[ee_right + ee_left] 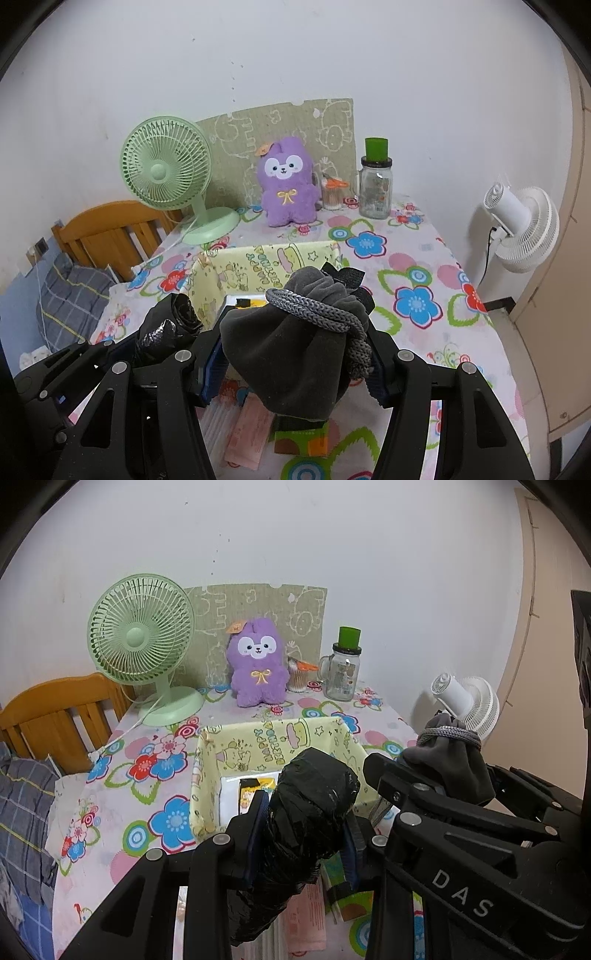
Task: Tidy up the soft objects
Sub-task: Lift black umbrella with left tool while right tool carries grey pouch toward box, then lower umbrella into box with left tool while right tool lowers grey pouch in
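Two handheld grippers hover side by side over a flower-patterned tabletop [417, 258]. The left gripper [303, 834] has its jaws clenched on one black wrapped bundle [314, 805]. The right gripper [291, 354] has its jaws clenched on one grey drawstring pouch [288, 350], tied with a braided cord. Just beyond both sits one open yellow box [273, 738], with a white and yellow item lying inside. Along the far edge by the wall stand one green fan [142, 635], one purple plush toy [257, 661] and one glass jar [341, 672]. One white fan [524, 225] stands off the right edge. Bare tabletop lies to the right of the box.
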Action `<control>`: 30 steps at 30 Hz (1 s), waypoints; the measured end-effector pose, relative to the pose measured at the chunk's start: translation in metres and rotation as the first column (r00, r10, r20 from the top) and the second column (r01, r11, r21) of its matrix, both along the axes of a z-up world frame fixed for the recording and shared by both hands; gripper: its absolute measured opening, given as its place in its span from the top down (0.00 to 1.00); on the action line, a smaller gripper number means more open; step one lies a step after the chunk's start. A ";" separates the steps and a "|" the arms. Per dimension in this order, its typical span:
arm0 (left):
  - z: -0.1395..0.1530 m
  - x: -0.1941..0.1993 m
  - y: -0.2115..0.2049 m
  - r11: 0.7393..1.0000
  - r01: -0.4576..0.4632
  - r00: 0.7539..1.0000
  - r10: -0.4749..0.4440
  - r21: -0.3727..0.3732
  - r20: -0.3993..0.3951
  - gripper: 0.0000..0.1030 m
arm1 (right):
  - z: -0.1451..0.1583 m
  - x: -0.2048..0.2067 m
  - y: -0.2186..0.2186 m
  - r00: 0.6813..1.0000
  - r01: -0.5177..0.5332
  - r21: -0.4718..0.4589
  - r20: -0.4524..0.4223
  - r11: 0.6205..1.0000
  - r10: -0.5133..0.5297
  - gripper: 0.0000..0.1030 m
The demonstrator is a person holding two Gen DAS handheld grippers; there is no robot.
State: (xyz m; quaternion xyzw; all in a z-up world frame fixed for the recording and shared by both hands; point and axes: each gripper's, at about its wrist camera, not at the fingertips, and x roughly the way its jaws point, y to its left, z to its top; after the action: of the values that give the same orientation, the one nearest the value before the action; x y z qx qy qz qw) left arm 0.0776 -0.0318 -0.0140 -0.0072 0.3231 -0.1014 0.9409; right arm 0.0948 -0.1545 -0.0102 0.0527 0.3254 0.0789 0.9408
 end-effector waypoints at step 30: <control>0.008 0.070 -0.015 1.000 0.000 1.000 0.000 0.027 0.004 0.65 | 0.015 0.062 -0.009 0.999 -0.016 -0.010 0.048 1.000 0.016 0.37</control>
State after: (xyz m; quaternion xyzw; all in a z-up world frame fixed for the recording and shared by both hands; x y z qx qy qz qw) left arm 0.1473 -0.0471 -0.0058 0.0059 0.3223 -0.0971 0.9416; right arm 0.1564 -0.1631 0.0052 0.0440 0.3035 0.0861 0.9479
